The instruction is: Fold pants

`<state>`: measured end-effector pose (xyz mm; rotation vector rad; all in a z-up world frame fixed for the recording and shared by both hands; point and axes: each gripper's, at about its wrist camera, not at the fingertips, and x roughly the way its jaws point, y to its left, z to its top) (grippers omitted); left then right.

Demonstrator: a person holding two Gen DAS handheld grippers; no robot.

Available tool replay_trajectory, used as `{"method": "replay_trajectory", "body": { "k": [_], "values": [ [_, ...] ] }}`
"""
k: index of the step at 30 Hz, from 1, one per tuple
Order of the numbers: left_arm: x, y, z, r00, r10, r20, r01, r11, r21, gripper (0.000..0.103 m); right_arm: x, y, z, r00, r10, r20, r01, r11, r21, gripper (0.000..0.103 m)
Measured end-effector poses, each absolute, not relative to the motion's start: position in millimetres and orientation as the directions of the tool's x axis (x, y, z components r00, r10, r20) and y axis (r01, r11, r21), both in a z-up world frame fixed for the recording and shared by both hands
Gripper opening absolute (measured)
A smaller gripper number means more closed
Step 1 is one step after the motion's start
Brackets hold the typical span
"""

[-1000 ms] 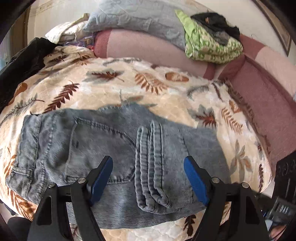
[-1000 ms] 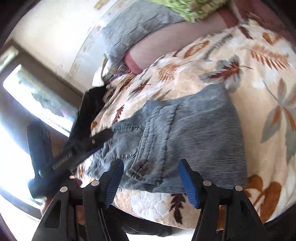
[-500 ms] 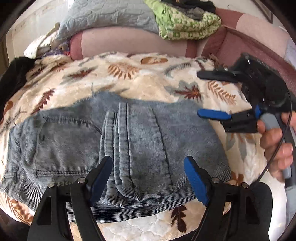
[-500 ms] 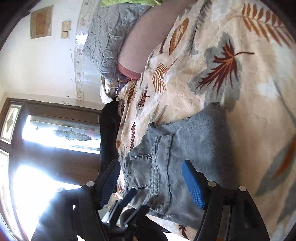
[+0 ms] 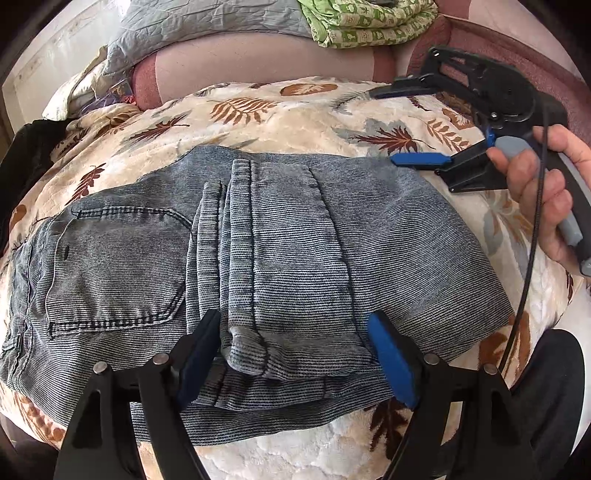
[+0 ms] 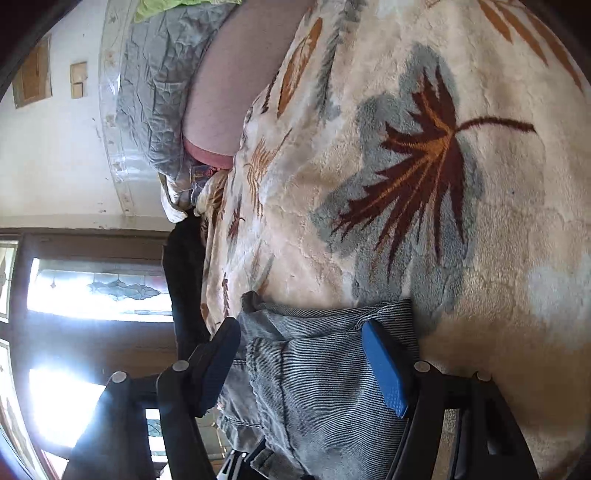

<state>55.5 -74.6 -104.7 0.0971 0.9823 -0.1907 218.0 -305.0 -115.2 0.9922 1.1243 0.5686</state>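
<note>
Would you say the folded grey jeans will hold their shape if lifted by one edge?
Probably not: the jeans lie in loose stacked layers, so they would likely droop and unfold. The thick ribbed denim looks fairly heavy. On the plush leaf-print blanket they would likely drag rather than slide.

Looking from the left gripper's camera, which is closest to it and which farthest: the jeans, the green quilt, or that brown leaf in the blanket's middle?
1. Jeans, right under the left gripper.
2. Brown leaf, mid-blanket beyond them.
3. Green quilt, far back on the pillows.

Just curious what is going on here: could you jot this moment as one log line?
step: fold pants | grey jeans: folded on leaf-print blanket | left gripper: open above jeans | right gripper: open at jeans' far edge
</note>
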Motion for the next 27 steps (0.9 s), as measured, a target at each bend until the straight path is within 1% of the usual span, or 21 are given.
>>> {"method": "replay_trajectory", "body": {
  "k": [2,4,6,7,9,10,13,15,16,17,18,19,21,23,25,26,27],
  "values": [
    [55,-74,-102,0.538,-0.123,-0.834,0.206,0.979,-0.012,0.081,199,-305,-97,0.369,0.810,-0.456,0.035,0.478,0.878,0.072],
    [55,-66,-95,0.538,-0.170,-0.825,0.192,0.978,-0.077,0.081,171,-305,-88,0.355,0.812,-0.464,0.019,0.489,0.872,0.072],
    [56,-55,-83,0.548,-0.236,-0.803,0.169,0.971,-0.170,0.081,138,-305,-84,0.352,0.775,-0.525,0.000,0.561,0.828,0.072],
    [55,-50,-77,0.567,-0.249,-0.785,0.162,0.968,-0.190,0.081,121,-307,-86,0.351,0.759,-0.549,0.009,0.583,0.812,0.072],
    [56,-43,-67,0.604,-0.230,-0.763,0.139,0.973,-0.182,0.081,93,-316,-98,0.349,0.739,-0.575,0.060,0.595,0.801,0.072],
    [59,-41,-65,0.605,-0.227,-0.763,0.136,0.974,-0.181,0.081,82,-320,-104,0.360,0.737,-0.572,0.086,0.584,0.807,0.072],
    [68,-39,-75,0.565,-0.219,-0.795,0.122,0.976,-0.182,0.081,67,-323,-121,0.348,0.731,-0.587,0.135,0.581,0.803,0.072],
    [72,-41,-92,0.515,-0.192,-0.835,0.121,0.981,-0.151,0.081,65,-315,-123,0.339,0.703,-0.625,0.128,0.623,0.772,0.072],
    [72,-43,-100,0.499,-0.171,-0.849,0.127,0.984,-0.124,0.081,66,-310,-121,0.337,0.664,-0.668,0.114,0.675,0.729,0.066],
    [68,-46,-102,0.525,-0.159,-0.836,0.148,0.985,-0.094,0.081,65,-305,-119,0.332,0.611,-0.719,0.110,0.732,0.673,0.059],
    [65,-48,-101,0.534,-0.146,-0.833,0.161,0.985,-0.070,0.081,64,-301,-117,0.331,0.552,-0.765,0.109,0.783,0.612,0.040],
    [64,-50,-101,0.530,-0.138,-0.837,0.162,0.985,-0.059,0.081,61,-299,-116,0.332,0.517,-0.789,0.102,0.812,0.575,0.029],
    [63,-45,-95,0.525,-0.170,-0.834,0.144,0.983,-0.110,0.081,57,-301,-116,0.333,0.492,-0.804,0.097,0.831,0.548,0.023],
    [61,-39,-84,0.543,-0.213,-0.812,0.132,0.977,-0.168,0.081,56,-296,-110,0.340,0.441,-0.831,0.065,0.870,0.488,0.021],
    [58,-42,-78,0.572,-0.210,-0.793,0.151,0.977,-0.150,0.081,54,-282,-102,0.350,0.355,-0.867,0.006,0.925,0.381,0.021],
    [57,-45,-81,0.572,-0.191,-0.797,0.162,0.980,-0.119,0.081,54,-277,-101,0.357,0.323,-0.876,-0.012,0.940,0.342,0.021],
    [60,-49,-91,0.543,-0.173,-0.822,0.175,0.980,-0.090,0.081,55,-275,-101,0.360,0.313,-0.879,-0.019,0.944,0.329,0.021]
  ]
}}
